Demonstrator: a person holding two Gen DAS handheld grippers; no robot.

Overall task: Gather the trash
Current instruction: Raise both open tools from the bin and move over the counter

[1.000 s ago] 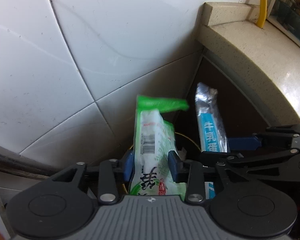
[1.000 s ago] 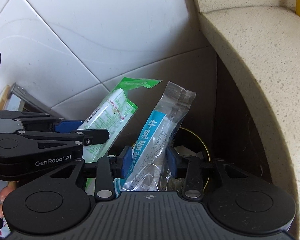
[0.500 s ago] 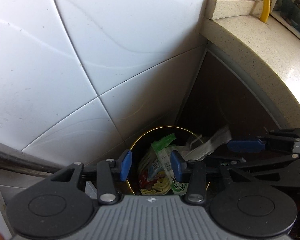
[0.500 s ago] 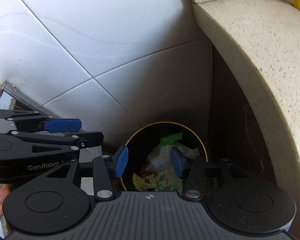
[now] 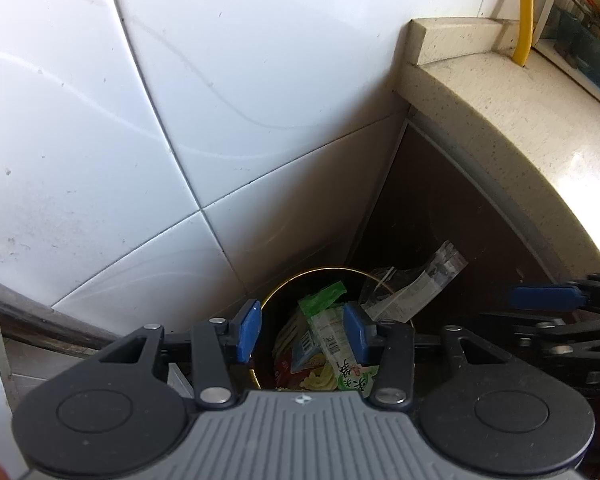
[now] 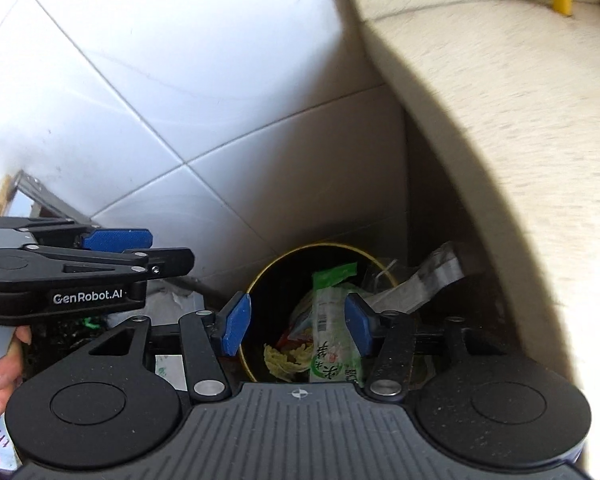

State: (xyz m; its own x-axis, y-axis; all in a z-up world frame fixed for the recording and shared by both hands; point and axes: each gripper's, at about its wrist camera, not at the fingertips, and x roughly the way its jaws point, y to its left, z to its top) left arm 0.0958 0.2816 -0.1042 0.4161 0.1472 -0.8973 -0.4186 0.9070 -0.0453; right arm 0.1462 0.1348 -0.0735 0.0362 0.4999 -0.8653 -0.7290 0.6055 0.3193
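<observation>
Both grippers, left (image 5: 302, 334) and right (image 6: 296, 328), empty, jaws just widening above bin (image 6: 260, 280); green wrapper (image 6: 332, 320) inside, clear wrapper (image 5: 416, 292) on rim.

Lower centre of frame: left gripper (image 5: 302, 332), jaws apart and empty, above the black bin (image 5: 266, 360); green wrapper (image 5: 332, 330) inside, clear wrapper (image 5: 416, 294) on its right rim.

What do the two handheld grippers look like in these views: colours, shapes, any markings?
Both match: the left gripper and right gripper have black linkage arms with silver rivets, blue finger pads, two round black discs and a ribbed grey body bearing a small crosshair mark. Seen from the right wrist, the left gripper's side reads "GenRobot.AI" in white.
</observation>
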